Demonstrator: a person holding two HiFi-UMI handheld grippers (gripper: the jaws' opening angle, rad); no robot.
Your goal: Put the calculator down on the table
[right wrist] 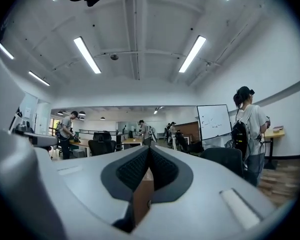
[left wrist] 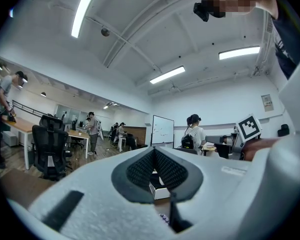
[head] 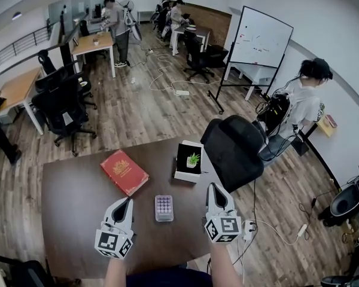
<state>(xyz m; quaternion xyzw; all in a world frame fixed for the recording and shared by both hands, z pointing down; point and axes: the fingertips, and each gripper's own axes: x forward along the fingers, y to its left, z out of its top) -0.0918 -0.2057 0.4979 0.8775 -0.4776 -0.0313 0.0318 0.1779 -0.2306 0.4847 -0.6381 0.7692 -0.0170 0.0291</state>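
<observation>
The calculator [head: 164, 208], small and grey with purple keys, lies flat on the dark brown table [head: 72, 214], near the front edge and between my two grippers. My left gripper [head: 127, 202] hovers just to the calculator's left, with its jaws together and nothing in them. My right gripper [head: 213, 189] is to the calculator's right, also shut and empty. Neither gripper touches the calculator. In the left gripper view the left gripper [left wrist: 153, 151] points level across the room with its pads meeting at the tip. The right gripper [right wrist: 149, 149] looks the same in its own view.
A red book [head: 124, 172] lies at an angle behind the calculator. A white box with a plant picture [head: 189, 161] stands at the table's far side. A black office chair [head: 236, 148] stands against the far right corner. People stand at desks and by a whiteboard [head: 262, 37] farther off.
</observation>
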